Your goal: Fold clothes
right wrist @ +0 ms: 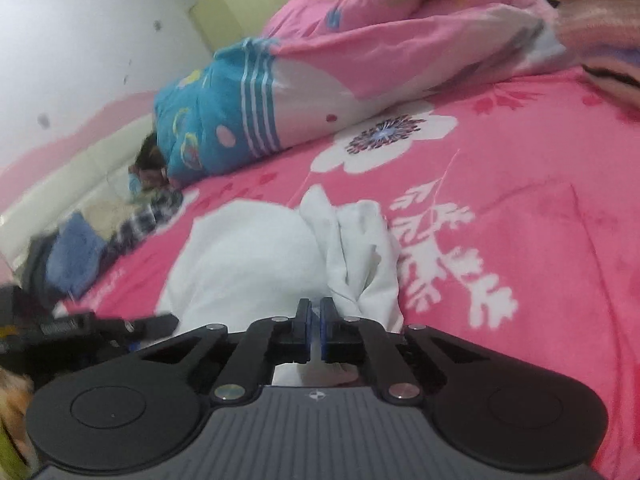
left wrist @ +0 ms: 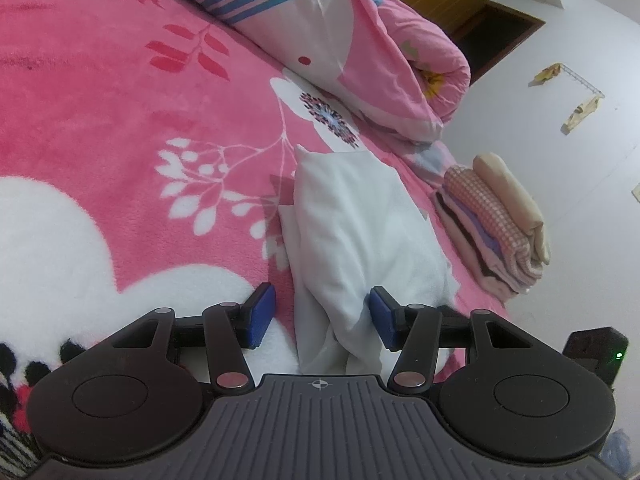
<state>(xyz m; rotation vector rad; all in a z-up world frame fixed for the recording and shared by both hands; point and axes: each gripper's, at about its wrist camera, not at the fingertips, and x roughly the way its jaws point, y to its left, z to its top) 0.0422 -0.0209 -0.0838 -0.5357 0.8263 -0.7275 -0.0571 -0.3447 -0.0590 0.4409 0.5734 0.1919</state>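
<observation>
Left tongs (left wrist: 322, 316): jaws about half open, two blue pads, white cloth running between them; the right-hand pad looks to touch a fold, the other stands clear of it, so no grip. Right tongs (right wrist: 316, 330): jaws closed nearly together; the near edge of the white garment lies right at them, but whether cloth is pinched between the pads I cannot tell.

One white garment (left wrist: 352, 224), bunched and part-folded lengthwise, lies on the bed's pink blanket (left wrist: 120, 120), in the middle, just ahead of both tongs.

One stack of folded clothes (left wrist: 496, 224) at the bed edge, right of the white garment, near but apart: about five layers visible, cream on top, then pink checked, purple, dark stripe, pale pink.

One rolled quilt (right wrist: 360, 68), pink with a blue striped end, across the far side of the bed.

One loose heap of unfolded clothes (right wrist: 80, 248) at far left in the right wrist view, blue and checked pieces; blurred, count unclear.
</observation>
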